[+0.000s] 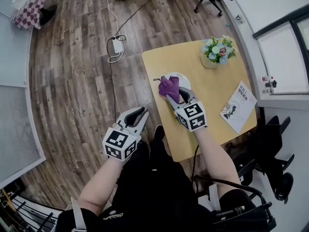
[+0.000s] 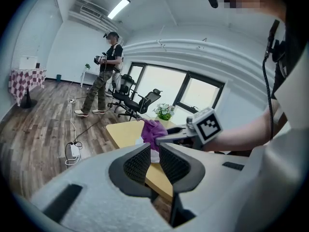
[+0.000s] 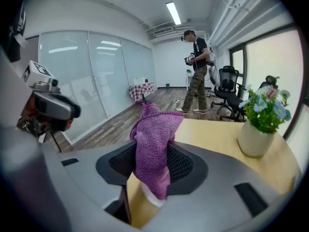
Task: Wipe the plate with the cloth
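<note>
Mid-wipe, by the look of it. Holding the purple cloth (image 1: 169,86) in the right gripper (image 1: 174,96), jaws clamped on a bunched fold, loose end hanging below them over the white plate (image 1: 180,75). Hard to say whether actually touching or just above. Plate on the near-left part of the yellow table (image 1: 203,71), not far from the edge. Idling w/ the left gripper (image 1: 137,116) off the table, over the wood floor: narrow gap btwn the jaws, nothing in it, well apart from the plate.

To do the step well:
- Lower until the hanging end lies flat on the plate, not just its tip.
- Sweep in circles from centre out to rim, incl. the far side toward the flower pot (image 1: 216,53).
- Go light on pressure: apparently nothing pinning the plate, so prob. free to slide toward the table edge under a hard push.
- Consider bringing the left gripper in to steady the rim w/ 1 jaw.
- Hold the clamp firm. Seemingly only 1 fold caught, so some risk of it pulling out on a drag.
- Avoid scraping jaw tips on the plate.
- Steer clear of the booklet (image 1: 239,106) at right.
</note>
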A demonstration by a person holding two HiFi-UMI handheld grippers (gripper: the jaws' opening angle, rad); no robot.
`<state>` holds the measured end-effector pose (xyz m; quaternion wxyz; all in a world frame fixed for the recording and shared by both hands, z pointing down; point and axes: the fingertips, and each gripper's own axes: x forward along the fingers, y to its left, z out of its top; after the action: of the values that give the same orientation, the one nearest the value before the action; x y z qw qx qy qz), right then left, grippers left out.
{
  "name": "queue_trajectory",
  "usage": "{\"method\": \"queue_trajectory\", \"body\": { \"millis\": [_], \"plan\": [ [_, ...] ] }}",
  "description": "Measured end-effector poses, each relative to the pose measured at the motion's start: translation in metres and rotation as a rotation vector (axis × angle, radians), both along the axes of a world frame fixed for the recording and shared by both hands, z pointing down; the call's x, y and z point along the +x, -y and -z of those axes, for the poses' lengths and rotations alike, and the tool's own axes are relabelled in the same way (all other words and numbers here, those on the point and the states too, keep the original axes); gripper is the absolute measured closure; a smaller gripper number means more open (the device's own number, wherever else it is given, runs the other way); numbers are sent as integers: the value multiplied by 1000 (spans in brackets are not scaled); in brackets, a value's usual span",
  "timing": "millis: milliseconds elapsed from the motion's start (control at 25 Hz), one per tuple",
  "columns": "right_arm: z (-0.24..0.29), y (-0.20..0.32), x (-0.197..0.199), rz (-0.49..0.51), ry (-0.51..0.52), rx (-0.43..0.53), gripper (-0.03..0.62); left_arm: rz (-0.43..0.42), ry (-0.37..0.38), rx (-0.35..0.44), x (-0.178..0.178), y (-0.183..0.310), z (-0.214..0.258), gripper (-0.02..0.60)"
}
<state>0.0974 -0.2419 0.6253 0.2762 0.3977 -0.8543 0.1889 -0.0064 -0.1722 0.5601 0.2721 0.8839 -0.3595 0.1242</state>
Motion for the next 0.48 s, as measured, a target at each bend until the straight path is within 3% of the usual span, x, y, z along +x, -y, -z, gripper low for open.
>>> {"method": "queue_trajectory", "body": {
  "millis": [240,480],
  "plan": [
    [-18,77,8,3,-158,29,428,15,6,-3,-5,4,-3,522],
    [-36,86,4,30,-217,14,428,28,16,-21,-13,-1,-9,522]
  ]
}}
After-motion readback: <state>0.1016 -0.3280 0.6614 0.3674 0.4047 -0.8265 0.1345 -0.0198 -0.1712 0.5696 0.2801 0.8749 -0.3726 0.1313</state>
